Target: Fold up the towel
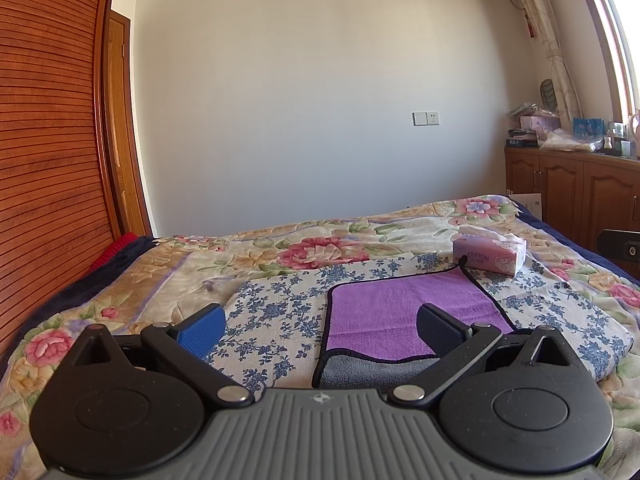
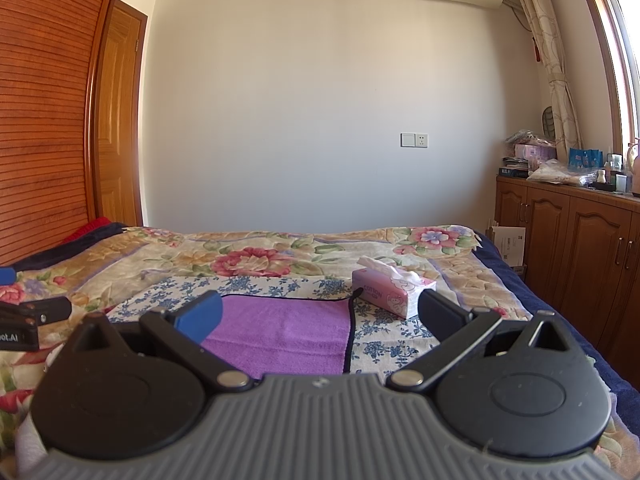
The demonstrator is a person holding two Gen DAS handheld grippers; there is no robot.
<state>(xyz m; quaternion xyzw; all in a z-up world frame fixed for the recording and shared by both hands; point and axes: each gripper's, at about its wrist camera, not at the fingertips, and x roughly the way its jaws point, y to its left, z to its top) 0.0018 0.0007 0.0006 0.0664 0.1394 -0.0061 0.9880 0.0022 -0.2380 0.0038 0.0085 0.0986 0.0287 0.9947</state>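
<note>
A purple towel [image 1: 400, 308] with a dark hem lies on a blue-flowered cloth [image 1: 276, 308] on the bed. It is folded over once, and its grey underside [image 1: 360, 372] shows along the near edge. My left gripper [image 1: 320, 330] is open and empty, held above the towel's near left part. In the right wrist view the towel [image 2: 288, 332] lies straight ahead. My right gripper [image 2: 320, 318] is open and empty above the towel's near right part. The left gripper's body [image 2: 24, 320] shows at the left edge of that view.
A pink tissue box [image 1: 490, 254] stands on the cloth just beyond the towel's far right corner; it also shows in the right wrist view [image 2: 392, 290]. A flowered bedspread [image 1: 180, 276] covers the bed. Wooden cabinets [image 2: 580, 248] stand on the right, a slatted wardrobe [image 1: 44, 160] on the left.
</note>
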